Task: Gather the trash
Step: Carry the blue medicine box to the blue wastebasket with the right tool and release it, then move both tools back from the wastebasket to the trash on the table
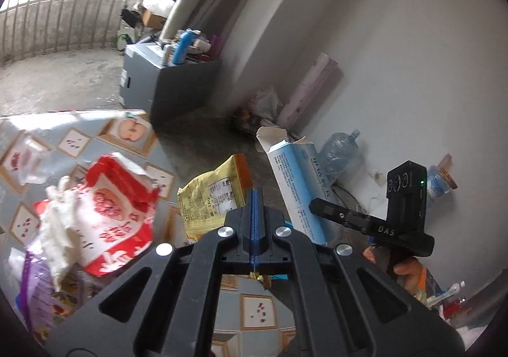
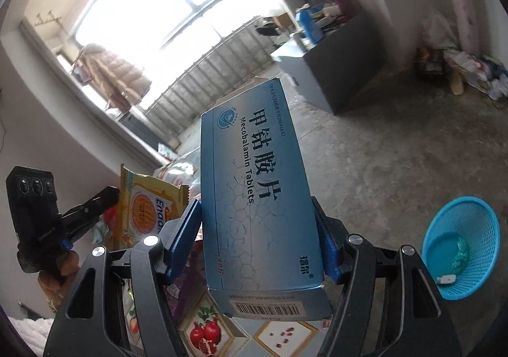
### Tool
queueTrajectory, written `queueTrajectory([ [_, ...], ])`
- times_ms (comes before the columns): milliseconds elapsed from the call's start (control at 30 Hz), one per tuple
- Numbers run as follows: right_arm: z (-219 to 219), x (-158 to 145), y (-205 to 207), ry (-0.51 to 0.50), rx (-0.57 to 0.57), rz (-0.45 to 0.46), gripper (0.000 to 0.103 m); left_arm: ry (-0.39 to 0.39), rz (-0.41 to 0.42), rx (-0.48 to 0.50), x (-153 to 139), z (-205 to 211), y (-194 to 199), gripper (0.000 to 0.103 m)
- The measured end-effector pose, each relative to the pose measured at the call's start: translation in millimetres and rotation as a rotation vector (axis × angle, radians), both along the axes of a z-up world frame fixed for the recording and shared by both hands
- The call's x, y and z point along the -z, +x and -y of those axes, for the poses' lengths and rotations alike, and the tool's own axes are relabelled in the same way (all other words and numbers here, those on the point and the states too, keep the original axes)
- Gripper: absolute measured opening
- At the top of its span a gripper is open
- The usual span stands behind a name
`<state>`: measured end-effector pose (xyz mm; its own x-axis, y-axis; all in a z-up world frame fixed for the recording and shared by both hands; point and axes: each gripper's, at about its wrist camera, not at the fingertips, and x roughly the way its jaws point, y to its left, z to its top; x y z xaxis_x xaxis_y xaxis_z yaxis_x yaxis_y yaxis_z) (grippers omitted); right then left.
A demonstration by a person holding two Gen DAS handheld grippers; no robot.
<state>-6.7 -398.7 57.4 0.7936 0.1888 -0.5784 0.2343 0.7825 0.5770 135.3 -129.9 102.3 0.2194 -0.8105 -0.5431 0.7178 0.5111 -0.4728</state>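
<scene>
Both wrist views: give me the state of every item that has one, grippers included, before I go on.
left gripper: shut on the yellow snack wrapper
right gripper: shut on the blue medicine box
blue medicine box: held up, top flap open
blue mesh basket: on the floor, tilted, a few scraps inside
red food packet: torn open, on the table
white tissue: crumpled, beside the red packet
</scene>
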Motion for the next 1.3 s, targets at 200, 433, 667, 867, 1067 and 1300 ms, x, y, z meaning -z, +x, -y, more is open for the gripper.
queueTrajectory([
  [200, 67, 44, -78, 0.055, 0.314, -0.087, 0.065, 0.015, -0.137, 0.249, 30, 114, -25, 0.000],
  [433, 132, 133, -139, 0.179, 0.599, -0.252, 0.065, 0.189, -0.301, 0.493, 116, 253, -62, 0.000],
  [667, 189, 208, -143, 0.248, 0.718, -0.372, 0.071, 0.344, -0.239, 0.534, 179, 353, -87, 0.000],
  [867, 233, 288, -152, 0.410, 0.800, -0.429, 0.078, 0.502, -0.082, 0.441, 213, 377, -82, 0.043],
  [1067, 213, 291, -148, 0.378, 0.753, -0.394, 0.078, 0.512, -0.081, 0.337, 197, 331, -52, 0.044],
  [1300, 197, 245, -133, 0.301, 0.704, -0.333, 0.078, 0.441, -0.036, 0.209, 139, 247, -24, 0.050],
])
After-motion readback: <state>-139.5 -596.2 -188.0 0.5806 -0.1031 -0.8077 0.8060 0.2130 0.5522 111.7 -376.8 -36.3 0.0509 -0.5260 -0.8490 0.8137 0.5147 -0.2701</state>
